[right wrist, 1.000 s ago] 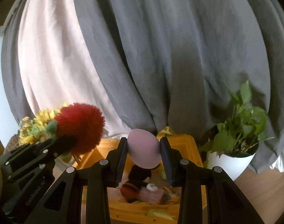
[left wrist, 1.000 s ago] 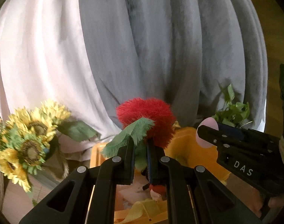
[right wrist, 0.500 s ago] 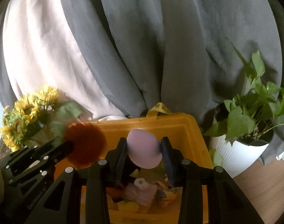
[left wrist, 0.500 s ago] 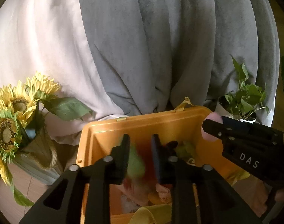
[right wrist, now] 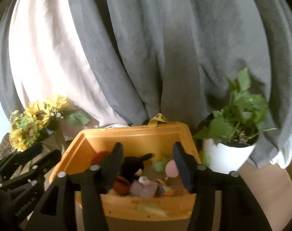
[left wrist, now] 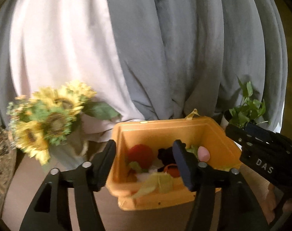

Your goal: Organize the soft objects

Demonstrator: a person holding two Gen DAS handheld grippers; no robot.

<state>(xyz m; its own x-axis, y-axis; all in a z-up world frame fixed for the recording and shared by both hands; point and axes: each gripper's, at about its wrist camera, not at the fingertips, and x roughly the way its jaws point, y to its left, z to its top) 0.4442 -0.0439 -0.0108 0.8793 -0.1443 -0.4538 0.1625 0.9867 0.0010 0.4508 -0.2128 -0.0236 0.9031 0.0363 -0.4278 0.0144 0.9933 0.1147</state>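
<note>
Left gripper (left wrist: pixel 144 161) jaws opening, nothing between them, red pompom (left wrist: pixel 140 155) in orange bin (left wrist: pixel 165 128) just ahead, right gripper (right wrist: pixel 147 162) jaws opening, empty, pink ball (right wrist: pixel 171 169) in bin beside its right finger.

soft toys (right wrist: pixel 138 175) in bin (right wrist: pixel 126 136); sunflowers (right wrist: pixel 30 123) left, potted plant (right wrist: pixel 236 119) right.

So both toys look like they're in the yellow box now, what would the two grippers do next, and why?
Probably pull both back from the box to fetch more toys. The left gripper and right gripper are opening with nothing pressed between their pads, while the red pompom and pink ball already lie inside among the other toys. Nothing else loose shows here, so where to reach next I can't tell.
</note>
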